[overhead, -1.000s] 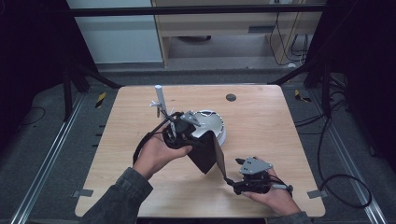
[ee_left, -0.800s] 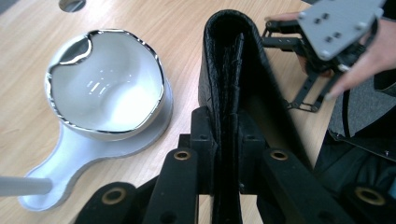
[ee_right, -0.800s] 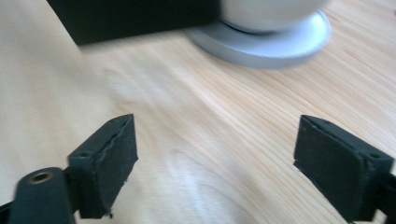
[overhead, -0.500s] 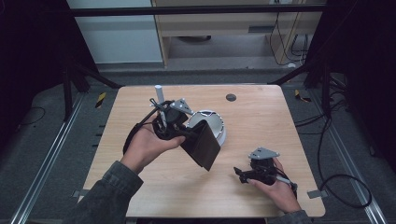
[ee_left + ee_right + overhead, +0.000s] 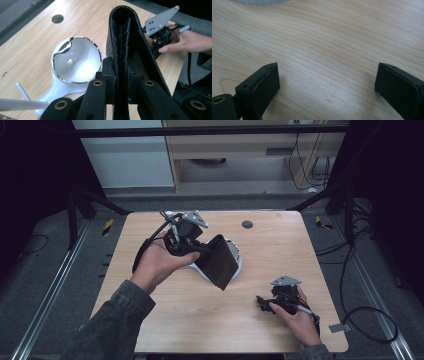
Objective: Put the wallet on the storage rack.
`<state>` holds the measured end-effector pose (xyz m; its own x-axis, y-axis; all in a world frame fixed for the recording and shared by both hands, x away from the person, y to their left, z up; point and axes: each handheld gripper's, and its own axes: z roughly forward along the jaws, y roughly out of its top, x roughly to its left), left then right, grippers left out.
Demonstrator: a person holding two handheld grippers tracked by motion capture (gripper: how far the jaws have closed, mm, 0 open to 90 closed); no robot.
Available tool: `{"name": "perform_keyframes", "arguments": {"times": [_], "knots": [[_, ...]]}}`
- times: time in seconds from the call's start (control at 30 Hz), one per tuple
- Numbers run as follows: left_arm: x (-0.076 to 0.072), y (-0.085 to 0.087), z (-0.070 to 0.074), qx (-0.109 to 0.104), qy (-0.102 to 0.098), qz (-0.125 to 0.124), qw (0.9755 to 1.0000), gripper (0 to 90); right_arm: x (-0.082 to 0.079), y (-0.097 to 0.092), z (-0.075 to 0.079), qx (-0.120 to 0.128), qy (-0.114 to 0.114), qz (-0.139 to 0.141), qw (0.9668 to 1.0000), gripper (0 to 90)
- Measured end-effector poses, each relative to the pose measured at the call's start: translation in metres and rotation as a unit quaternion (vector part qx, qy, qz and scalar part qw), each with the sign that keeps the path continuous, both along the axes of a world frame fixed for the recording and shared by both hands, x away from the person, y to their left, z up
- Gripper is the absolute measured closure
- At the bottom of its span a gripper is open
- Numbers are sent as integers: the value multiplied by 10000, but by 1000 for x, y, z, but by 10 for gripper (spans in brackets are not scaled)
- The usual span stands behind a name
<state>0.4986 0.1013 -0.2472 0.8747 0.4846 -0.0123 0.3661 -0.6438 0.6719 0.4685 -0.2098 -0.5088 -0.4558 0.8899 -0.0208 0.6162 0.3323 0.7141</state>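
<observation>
A black folded leather wallet [image 5: 220, 262] hangs tilted above the table, and my left gripper [image 5: 202, 251] is shut on one edge of it. In the left gripper view the wallet [image 5: 125, 32] stands on edge between the closed jaws of the left gripper [image 5: 121, 72]. Below and beside it sits a white dish [image 5: 75, 61] with a silver rim, partly hidden under the wallet in the high view [image 5: 236, 256]. My right gripper [image 5: 261, 302] rests low at the table's front right, open, and its jaws [image 5: 327, 80] stand wide apart over bare wood.
The wooden table [image 5: 280, 250] has a round hole [image 5: 247, 224] near its far edge. A thin white rod [image 5: 22, 103] sticks out by the left gripper. Dark floor, metal rails and cables surround the table.
The right gripper has pulled away from the wallet's lower corner to the front right. The left hand has carried the wallet up and farther over the dish.
</observation>
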Motion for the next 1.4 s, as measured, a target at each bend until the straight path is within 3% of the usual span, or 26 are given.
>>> {"name": "perform_keyframes", "arguments": {"times": [0.23,0.57,0.67,1.03,1.4], "knots": [[11,6,10,-197,-35,250,9995,809,0,0,-2,97,-4,-16,10000,37],[27,10,17,-265,-160,617,9976,810,-1,1,-4,94,-50,-70,9999,30],[32,9,13,-280,-136,648,9974,809,-1,1,-4,102,-45,-75,9999,30],[53,-1,-16,29,-82,824,9966,809,-1,1,-4,94,-51,-91,9999,30],[67,-8,-38,-16,94,866,9962,808,-2,1,-4,100,-49,-98,9999,30]]}}
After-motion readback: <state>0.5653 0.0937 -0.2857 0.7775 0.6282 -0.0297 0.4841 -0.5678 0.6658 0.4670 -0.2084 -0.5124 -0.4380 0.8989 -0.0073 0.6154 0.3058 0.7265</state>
